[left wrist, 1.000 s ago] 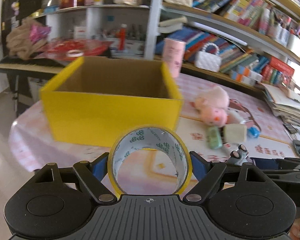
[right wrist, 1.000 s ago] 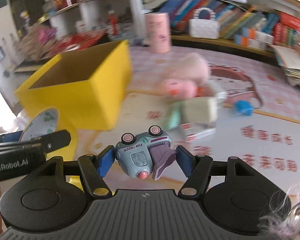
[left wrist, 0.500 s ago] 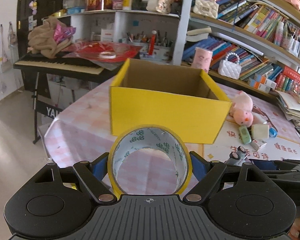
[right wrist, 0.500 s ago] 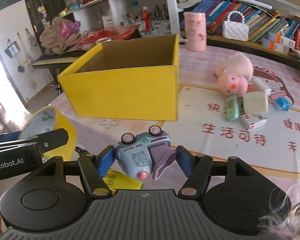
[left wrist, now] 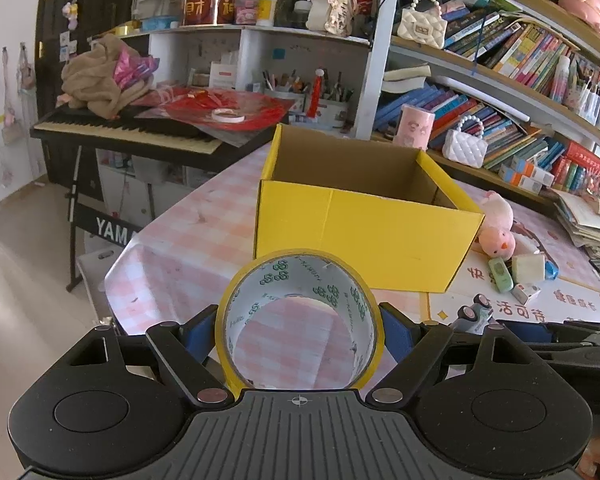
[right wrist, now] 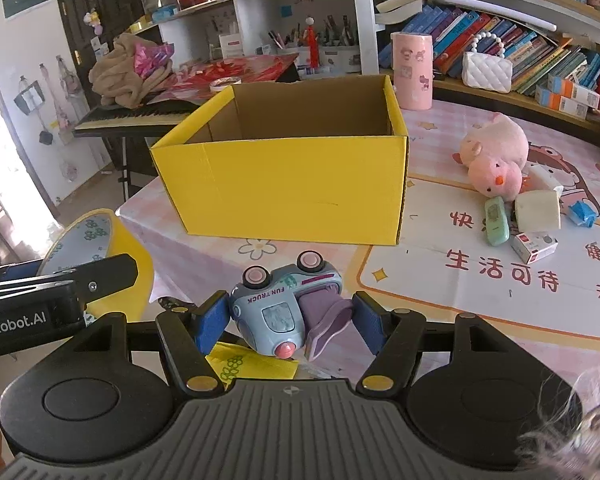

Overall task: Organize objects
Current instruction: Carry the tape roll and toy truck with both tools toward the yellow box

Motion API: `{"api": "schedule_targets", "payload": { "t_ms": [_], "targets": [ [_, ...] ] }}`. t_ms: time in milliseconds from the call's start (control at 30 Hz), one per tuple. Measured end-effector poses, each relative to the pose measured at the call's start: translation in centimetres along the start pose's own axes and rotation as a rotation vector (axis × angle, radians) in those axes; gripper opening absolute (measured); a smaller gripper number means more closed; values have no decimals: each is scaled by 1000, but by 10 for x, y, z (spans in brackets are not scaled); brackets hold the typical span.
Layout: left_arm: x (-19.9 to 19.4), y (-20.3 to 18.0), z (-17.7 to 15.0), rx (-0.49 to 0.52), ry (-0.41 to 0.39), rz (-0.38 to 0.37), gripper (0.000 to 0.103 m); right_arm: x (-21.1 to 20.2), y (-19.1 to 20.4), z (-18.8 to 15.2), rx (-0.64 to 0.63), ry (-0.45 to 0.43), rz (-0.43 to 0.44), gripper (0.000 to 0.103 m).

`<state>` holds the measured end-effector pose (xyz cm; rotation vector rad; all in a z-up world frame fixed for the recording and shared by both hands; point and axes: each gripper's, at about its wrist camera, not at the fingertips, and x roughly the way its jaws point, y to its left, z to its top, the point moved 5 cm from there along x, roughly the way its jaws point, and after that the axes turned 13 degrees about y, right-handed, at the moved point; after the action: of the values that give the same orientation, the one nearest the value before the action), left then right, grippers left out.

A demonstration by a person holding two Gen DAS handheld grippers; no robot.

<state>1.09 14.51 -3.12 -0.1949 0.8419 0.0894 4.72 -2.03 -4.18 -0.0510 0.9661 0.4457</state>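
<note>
One yellow box (right wrist: 296, 184) | open-topped | visible interior bare cardboard

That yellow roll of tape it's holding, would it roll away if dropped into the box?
Probably: the yellow roll of packing tape is a round hoop, so it may roll inside the yellow cardboard box if it lands on edge. It looks stiff, keeping its shape in the left gripper. Likely light, being hollow.

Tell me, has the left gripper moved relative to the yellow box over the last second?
Yes. The left gripper, shut on the tape roll, has backed away from the yellow box: in the left wrist view the box now looks smaller, farther off and further right.
</note>
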Motion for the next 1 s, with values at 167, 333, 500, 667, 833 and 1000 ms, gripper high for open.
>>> {"api": "schedule_targets", "payload": {
  "t_ms": [167, 333, 500, 667, 833, 1000],
  "targets": [
    [1, 0, 2, 10, -7, -25, 84, -2, 1, 0, 5, -4, -19, 65],
    [1, -1, 5, 19, -18, -43, 84, -4, 0, 1, 11, -13, -35, 65],
    [-1, -2, 10, 28, -38, -55, 84, -5, 1, 3, 11, -22, -49, 65],
    [-8, 0, 23, 38, -83, -62, 84, -11, 3, 12, -12, -54, -64, 65],
    [-15, -1, 50, 46, -150, -80, 84, -21, 3, 36, -64, -130, -96, 65],
    [-11, -9, 84, 48, -201, -119, 84, -30, 2, 73, -122, -223, -117, 65]
  ]
}}
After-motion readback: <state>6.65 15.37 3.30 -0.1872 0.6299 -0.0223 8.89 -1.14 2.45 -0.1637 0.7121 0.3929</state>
